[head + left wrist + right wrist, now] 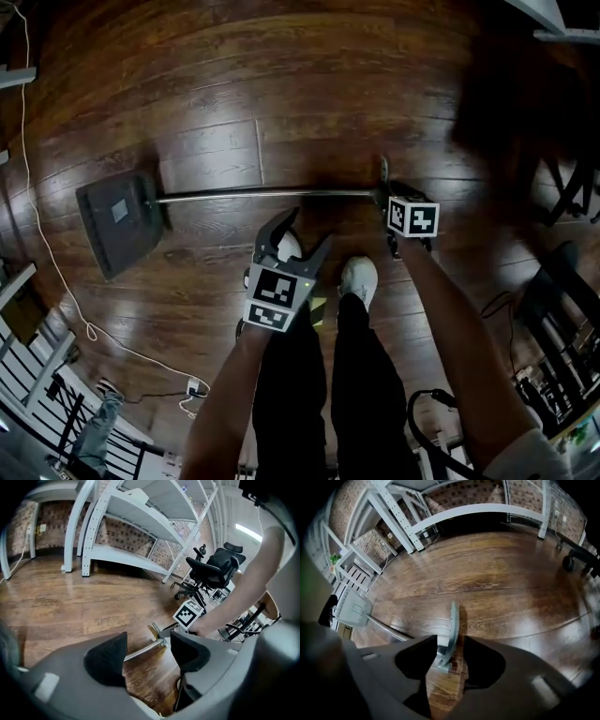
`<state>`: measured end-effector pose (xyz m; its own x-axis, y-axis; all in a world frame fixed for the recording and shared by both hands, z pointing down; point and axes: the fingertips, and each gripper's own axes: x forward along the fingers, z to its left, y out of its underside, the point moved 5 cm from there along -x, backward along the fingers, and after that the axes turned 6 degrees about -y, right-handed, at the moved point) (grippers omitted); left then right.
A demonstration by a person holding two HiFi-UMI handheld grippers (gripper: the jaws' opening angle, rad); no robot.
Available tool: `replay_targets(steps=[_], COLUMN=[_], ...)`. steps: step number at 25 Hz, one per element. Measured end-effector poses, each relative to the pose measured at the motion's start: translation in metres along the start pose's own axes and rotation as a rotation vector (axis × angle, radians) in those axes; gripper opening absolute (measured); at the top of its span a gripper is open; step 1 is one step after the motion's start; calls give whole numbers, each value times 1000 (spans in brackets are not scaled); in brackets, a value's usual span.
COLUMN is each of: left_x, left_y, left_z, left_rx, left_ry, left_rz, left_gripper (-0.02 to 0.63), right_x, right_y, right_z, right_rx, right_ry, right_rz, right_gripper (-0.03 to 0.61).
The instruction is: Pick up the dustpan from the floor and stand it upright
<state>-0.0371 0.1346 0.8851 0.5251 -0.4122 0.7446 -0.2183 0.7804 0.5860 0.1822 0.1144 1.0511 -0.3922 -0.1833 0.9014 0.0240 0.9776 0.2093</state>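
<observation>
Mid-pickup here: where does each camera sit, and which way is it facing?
Head view: on the person's head, steeply down at the dustpan on the floor; forearms, legs, left tongs, right tongs show.
Left gripper view: on the left tongs, low across the floor toward shelving; right forearm shows.
Right gripper view: on the right tongs, down at the handle grip between them.
Shared: all three show the dustpan's handle.

no readable text, numbers or brands, dustpan [105, 234] label too small to read
</observation>
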Motion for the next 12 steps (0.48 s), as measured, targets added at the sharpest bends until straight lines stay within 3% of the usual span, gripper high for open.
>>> replay_targets(steps=[2,4,8,12], left_x=[1,-1,-16,-53], left_y=[8,13,12,-8], left_z=[5,9,20,24], left_rx=[-7,-11,-7,2], left_ry=[5,7,-5,-30], left_rz=[6,13,33,66], left_gripper=[305,305,305,302], right_x=[7,9,-10,-69], right_y=[-3,-3,-14,-42], right_z=[-1,-2,6,38], right_rx=[-31,-60,-58,-72], right_ry=[19,49,95,108], right_rz=[11,40,55,18], right_gripper=[154,75,58,57])
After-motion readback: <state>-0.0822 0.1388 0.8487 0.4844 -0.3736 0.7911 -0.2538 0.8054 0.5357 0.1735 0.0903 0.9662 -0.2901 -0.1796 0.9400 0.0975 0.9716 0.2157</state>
